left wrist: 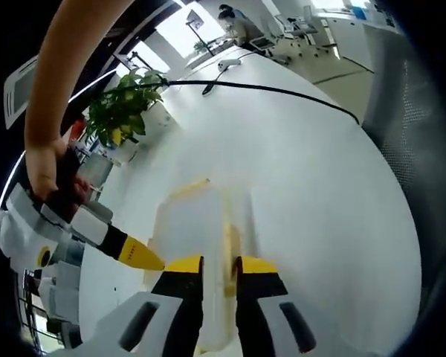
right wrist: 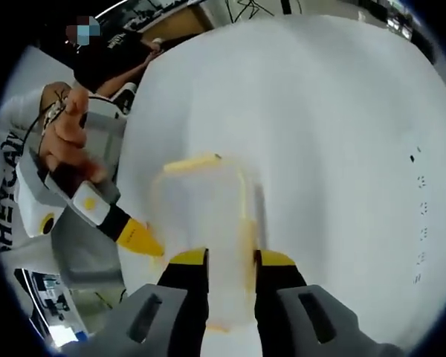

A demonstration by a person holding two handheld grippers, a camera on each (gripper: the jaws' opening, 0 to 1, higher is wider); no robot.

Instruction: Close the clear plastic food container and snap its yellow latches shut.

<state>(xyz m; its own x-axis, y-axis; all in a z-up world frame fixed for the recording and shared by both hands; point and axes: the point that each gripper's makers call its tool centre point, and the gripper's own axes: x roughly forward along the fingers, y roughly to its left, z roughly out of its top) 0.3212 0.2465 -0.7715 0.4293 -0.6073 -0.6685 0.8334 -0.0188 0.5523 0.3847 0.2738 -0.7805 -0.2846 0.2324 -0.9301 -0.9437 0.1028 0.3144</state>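
The clear plastic food container (left wrist: 197, 223) lies on the white table (left wrist: 320, 193), its lid down. One yellow latch (left wrist: 229, 249) runs along its side, and another (left wrist: 189, 186) sits at its far end. My left gripper (left wrist: 220, 266) is nearly shut, its jaws pinching the side latch. In the right gripper view the container (right wrist: 208, 216) reaches in between the narrow jaws of my right gripper (right wrist: 232, 262), with a yellow latch (right wrist: 247, 227) beside the right jaw and a far latch (right wrist: 193, 163). The other gripper's yellow tip (right wrist: 137, 238) touches the container's left edge, as does the tip (left wrist: 143, 255).
A potted plant (left wrist: 123, 111) and a black cable (left wrist: 282, 93) sit at the table's far side. The person's hand (right wrist: 67, 141) holds the other gripper's handle at the left. Bare white table (right wrist: 342, 149) spreads to the right of the container.
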